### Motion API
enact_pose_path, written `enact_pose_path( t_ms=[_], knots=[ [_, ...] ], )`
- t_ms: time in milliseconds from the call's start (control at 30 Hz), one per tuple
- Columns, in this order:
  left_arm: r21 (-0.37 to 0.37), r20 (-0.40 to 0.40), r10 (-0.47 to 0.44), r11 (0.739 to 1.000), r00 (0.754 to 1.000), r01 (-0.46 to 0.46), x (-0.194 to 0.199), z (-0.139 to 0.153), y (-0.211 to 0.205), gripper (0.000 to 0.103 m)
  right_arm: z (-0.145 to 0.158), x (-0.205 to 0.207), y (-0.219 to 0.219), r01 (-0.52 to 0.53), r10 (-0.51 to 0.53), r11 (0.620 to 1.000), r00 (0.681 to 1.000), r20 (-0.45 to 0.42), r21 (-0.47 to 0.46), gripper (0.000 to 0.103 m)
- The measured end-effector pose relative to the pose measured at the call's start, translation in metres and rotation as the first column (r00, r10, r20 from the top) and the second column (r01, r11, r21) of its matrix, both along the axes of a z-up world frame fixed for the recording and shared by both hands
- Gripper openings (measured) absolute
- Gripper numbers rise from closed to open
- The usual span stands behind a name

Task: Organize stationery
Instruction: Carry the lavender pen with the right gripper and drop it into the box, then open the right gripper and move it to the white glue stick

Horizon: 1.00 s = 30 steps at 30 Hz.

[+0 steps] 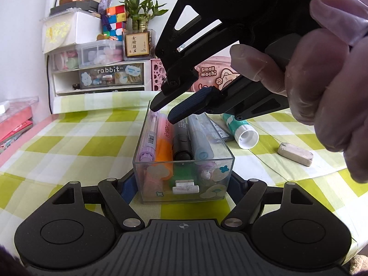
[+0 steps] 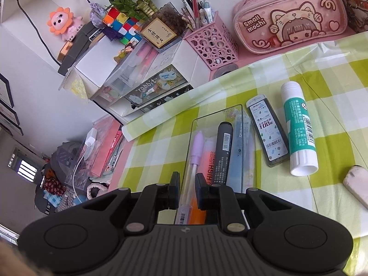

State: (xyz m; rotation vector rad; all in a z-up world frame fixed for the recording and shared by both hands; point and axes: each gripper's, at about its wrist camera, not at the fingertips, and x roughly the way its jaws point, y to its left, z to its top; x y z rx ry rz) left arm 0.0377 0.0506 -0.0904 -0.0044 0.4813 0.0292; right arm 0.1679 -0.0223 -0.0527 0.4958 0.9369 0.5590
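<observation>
Your left gripper (image 1: 184, 179) clamps the clear box (image 1: 147, 161), its fingertips hidden behind it. Your right gripper (image 2: 187, 192) hovers empty, slightly parted, over four pens (image 2: 224, 151) lying inside.

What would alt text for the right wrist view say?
The right gripper hovers, jaws slightly apart, over a clear box of pens on a green checked cloth. A glue stick, lead refill case and eraser lie to the box's right.

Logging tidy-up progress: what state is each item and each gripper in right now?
Clear plastic box: open-topped, holding pens.
Left gripper: shut on the clear plastic box.
Right gripper: slightly open, empty, above purple-capped pen.
Green-and-white glue stick: capped, lying on checked tablecloth.
Grey lead-refill case: lying flat on tablecloth.
Smudged white eraser: lying on tablecloth.
</observation>
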Motion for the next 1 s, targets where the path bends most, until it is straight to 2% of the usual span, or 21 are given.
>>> enact_pose_path(
  t_ms=[133,367,633,767,1000],
  knots=[
    [0.0,0.0,0.0,1.0,1.0,0.0,0.0,0.0,0.0,0.075,0.003,-0.003,-0.006,0.017,-0.017,1.0,1.0,0.021,-0.01,0.029],
    [-0.002,-0.002,-0.002,1.0,1.0,0.002,0.0,0.0,0.0,0.075,0.013,-0.018,-0.025,0.082,-0.076,0.995,0.991,0.114,-0.053,0.047],
    [-0.005,-0.007,0.008,1.0,1.0,-0.008,0.0,0.0,-0.001,0.079,0.007,-0.037,-0.06,0.255,-0.198,0.947,0.943,0.268,-0.197,0.064],
    [-0.006,-0.009,0.011,1.0,1.0,-0.011,0.0,0.0,-0.001,0.08,-0.007,-0.038,-0.065,0.267,-0.193,0.934,0.937,0.293,-0.238,0.068],
    [-0.006,-0.007,0.011,1.0,1.0,-0.011,0.0,0.0,0.0,0.079,-0.023,-0.041,-0.055,0.253,-0.138,0.924,0.921,0.365,-0.289,0.069]
  ],
)
